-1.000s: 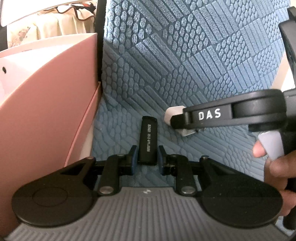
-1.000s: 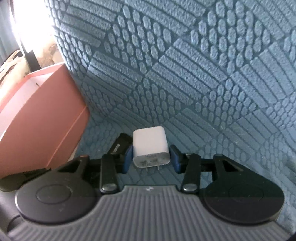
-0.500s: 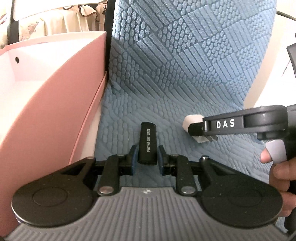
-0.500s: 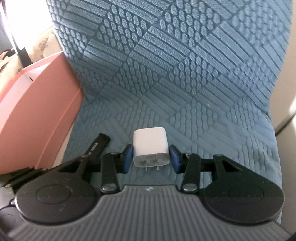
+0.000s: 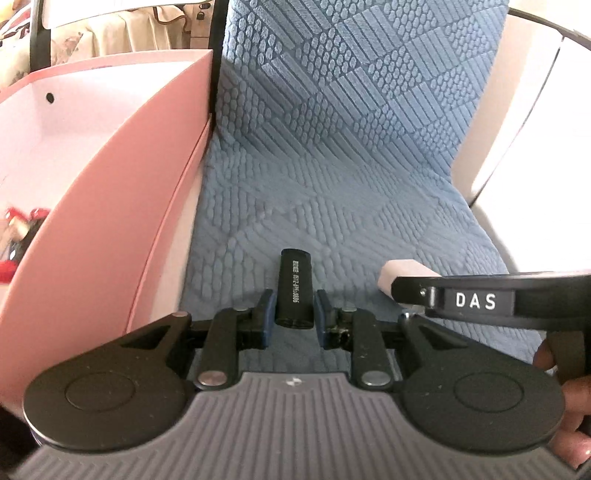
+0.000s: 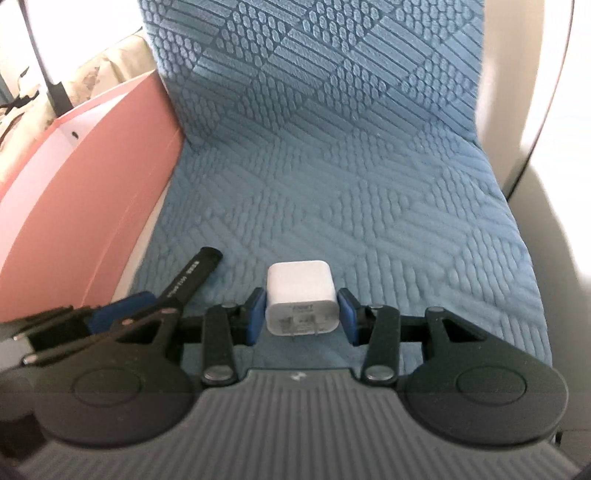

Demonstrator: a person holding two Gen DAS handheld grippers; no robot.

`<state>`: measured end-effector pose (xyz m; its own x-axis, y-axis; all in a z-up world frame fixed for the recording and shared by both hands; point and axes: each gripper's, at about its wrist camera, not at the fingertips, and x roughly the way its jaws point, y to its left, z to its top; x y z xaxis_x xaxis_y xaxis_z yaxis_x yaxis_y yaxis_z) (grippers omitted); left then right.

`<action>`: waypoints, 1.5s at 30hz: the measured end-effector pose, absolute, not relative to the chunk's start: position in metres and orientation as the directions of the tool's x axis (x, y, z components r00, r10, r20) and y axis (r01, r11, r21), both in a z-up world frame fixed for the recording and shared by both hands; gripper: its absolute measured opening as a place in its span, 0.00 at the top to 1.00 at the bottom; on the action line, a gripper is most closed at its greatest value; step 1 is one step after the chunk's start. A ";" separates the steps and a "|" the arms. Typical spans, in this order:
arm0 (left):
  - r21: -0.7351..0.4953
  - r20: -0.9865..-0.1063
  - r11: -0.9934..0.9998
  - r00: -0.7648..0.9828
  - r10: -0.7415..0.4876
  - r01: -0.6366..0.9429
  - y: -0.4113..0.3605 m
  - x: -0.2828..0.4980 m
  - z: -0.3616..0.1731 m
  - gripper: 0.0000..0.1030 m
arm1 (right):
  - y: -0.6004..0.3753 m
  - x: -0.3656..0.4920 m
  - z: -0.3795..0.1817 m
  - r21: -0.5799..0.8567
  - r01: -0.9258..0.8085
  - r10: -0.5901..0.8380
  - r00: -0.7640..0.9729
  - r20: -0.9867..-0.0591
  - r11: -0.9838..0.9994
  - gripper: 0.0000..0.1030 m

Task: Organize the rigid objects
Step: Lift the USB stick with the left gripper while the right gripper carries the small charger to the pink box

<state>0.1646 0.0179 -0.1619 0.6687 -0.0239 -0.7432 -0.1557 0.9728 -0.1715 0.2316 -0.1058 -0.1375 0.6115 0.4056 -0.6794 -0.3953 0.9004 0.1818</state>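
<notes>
Stick [image 5: 294, 290], long axis forward, gripped by left claw [image 5: 294, 314]; right claw [image 6: 301, 314] grips charger [image 6: 301, 295], prongs rearward.

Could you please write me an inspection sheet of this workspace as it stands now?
Surface: blue quilted mat, running up at the back.
Job's things: black stick with white print, in the left gripper; white charger, prongs toward the camera, in the right gripper; pink box open, beside the mat on the left.
Clutter: red items in the box, blurred.
Grippers: left gripper shut on the stick; right gripper shut on the charger; both held above the mat.
Cables: thin dark line at upper right, possibly a cable.
Surroundings: pale fabric behind the box; bright white area on the right.
</notes>
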 end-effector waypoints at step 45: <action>-0.198 -0.790 0.974 0.606 -0.091 -0.113 0.013 0.123 -0.169 0.73 | -0.116 0.145 -0.162 0.112 -0.369 0.350 0.679 -0.645 0.923 0.56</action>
